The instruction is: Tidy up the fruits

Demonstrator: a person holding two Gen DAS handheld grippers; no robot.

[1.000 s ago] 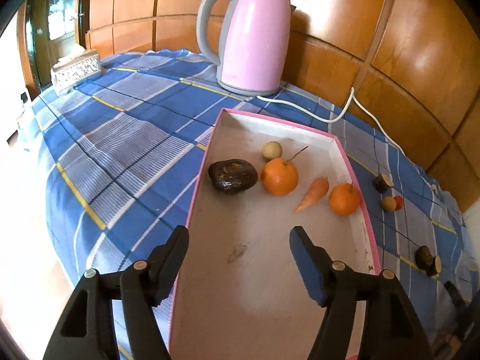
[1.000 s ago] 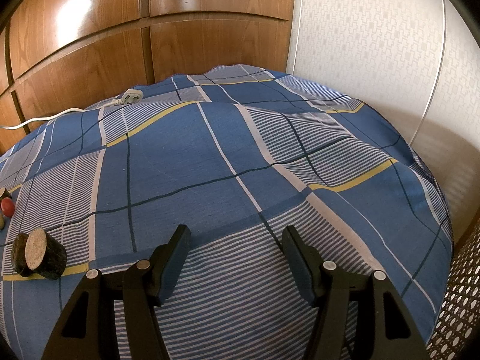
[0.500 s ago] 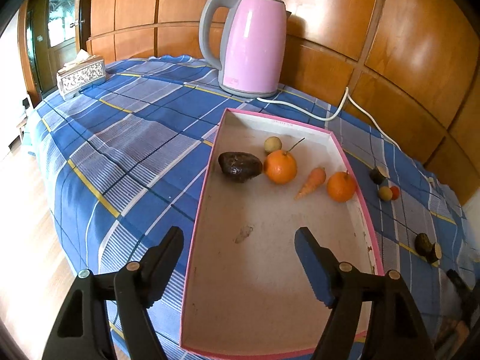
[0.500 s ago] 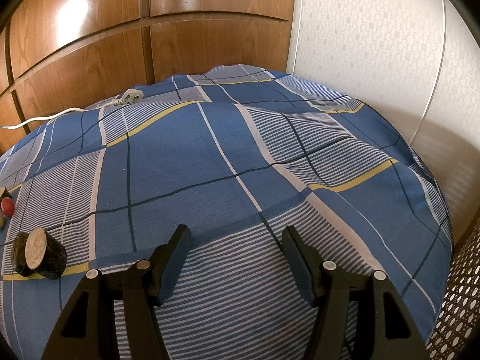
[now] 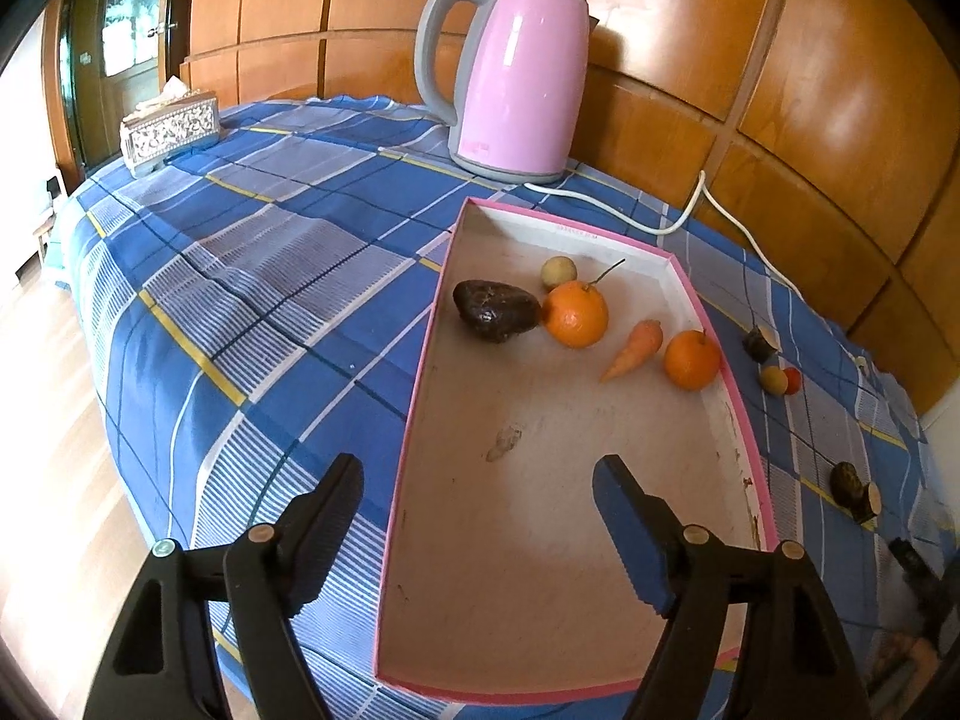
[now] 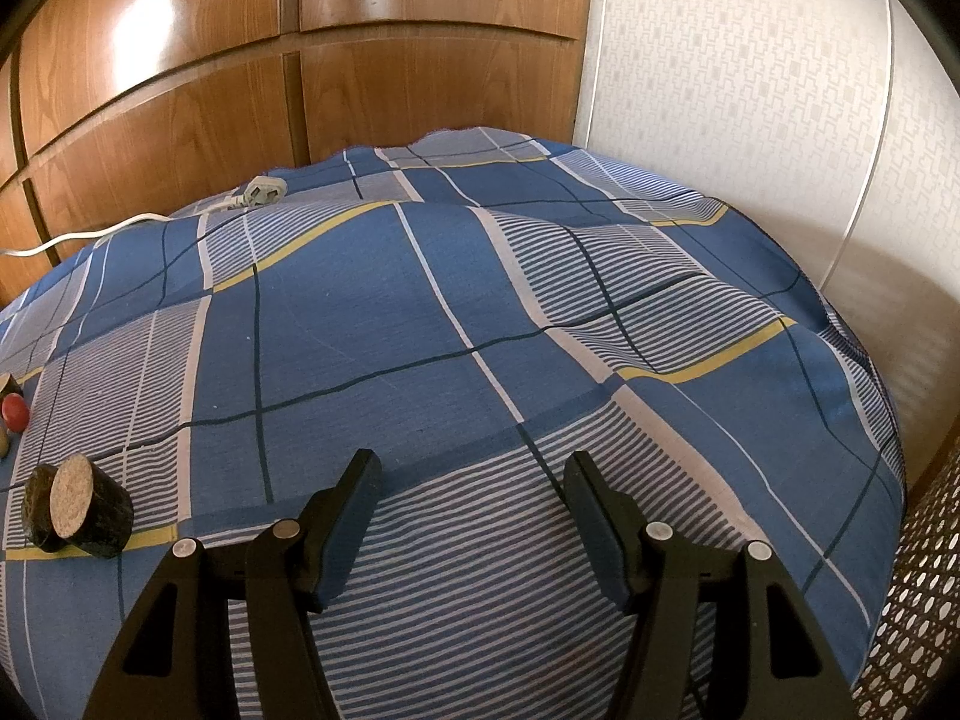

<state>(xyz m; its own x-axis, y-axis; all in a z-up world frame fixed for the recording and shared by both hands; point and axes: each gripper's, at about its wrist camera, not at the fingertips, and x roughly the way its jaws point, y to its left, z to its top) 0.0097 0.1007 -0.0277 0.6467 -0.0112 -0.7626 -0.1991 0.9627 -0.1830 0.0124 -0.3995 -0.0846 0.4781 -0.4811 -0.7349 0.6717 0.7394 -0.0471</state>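
Blue plaid cloth [image 5: 282, 276] covers the surface under both my tools, with wood panelling behind.

Left gripper [image 5: 477, 489]: jaws apart and opening, nothing between them but the tray floor. I count, going outward from it:
- One pink-rimmed tray [image 5: 414, 414], directly beneath and ahead of the fingers; its near half is bare board.
- In the tray's far half, five items: one orange [image 5: 691, 359] against the right wall, one small carrot [image 5: 635, 349] just left of it, one stemmed orange [image 5: 575, 314] touching one dark avocado [image 5: 495, 309] on its left, and one small pale round fruit [image 5: 558, 272] just behind them.
- Outside the tray, on the cloth to the right of my right finger: one dark pair of cut pieces [image 5: 853, 485] nearest, then one tan ball [image 5: 773, 380] touching one red ball [image 5: 792, 380], then one dark stub [image 5: 759, 343] furthest.
- Beyond the tray: one pink kettle [image 5: 510, 72] with one white cord [image 5: 612, 210]; far left, one patterned tissue box [image 5: 169, 127].

Right gripper [image 6: 471, 507]: jaws parted, holding nothing, over bare cloth. I count:
- One dark cut log pair [image 6: 75, 507], left of my left finger, cork-coloured face showing.
- One red ball [image 6: 13, 411] further left, at the edge of view.
- One white plug [image 6: 261, 192] far ahead-left.
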